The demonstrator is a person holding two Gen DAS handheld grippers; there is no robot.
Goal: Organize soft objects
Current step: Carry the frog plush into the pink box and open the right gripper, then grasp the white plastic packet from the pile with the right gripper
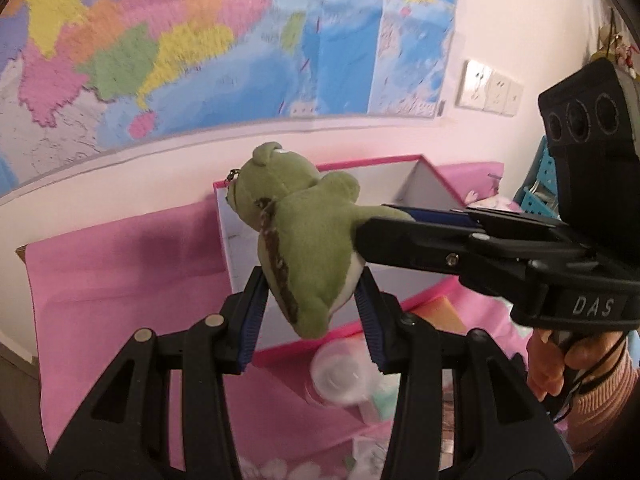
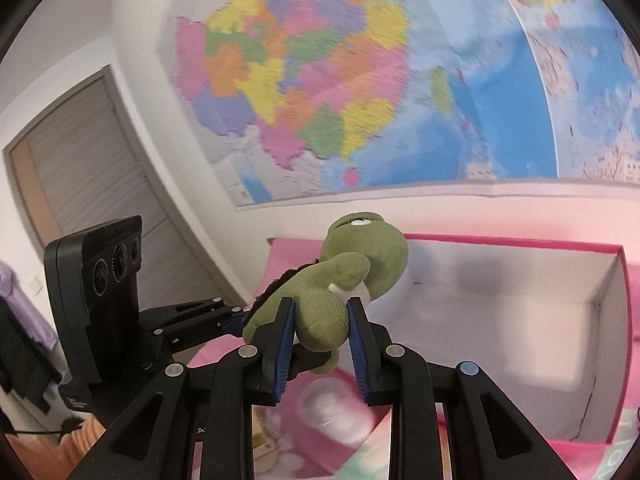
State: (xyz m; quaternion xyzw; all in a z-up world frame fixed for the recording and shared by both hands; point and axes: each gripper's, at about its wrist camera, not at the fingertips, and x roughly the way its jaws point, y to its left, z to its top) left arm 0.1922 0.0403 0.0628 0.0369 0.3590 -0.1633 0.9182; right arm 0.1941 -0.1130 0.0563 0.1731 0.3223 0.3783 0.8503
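A green plush turtle (image 1: 304,240) with a brown shell edge and a key chain on its head is held in the air by both grippers. My left gripper (image 1: 312,304) is shut on its lower body. My right gripper (image 1: 372,228) comes in from the right and is shut on one of its limbs. In the right wrist view the turtle (image 2: 340,280) sits between my right gripper's (image 2: 320,320) blue pads, and the left gripper (image 2: 236,322) grips its rear from the left. Behind the toy stands an open pink-edged white box (image 1: 424,184), empty inside (image 2: 500,320).
A pink cloth (image 1: 120,280) covers the table below. A round white plastic item (image 1: 340,376) and a peach card (image 1: 440,312) lie in front of the box. A blue basket (image 1: 540,188) stands at the right. A wall map (image 2: 360,80) hangs behind; a door (image 2: 100,168) is at left.
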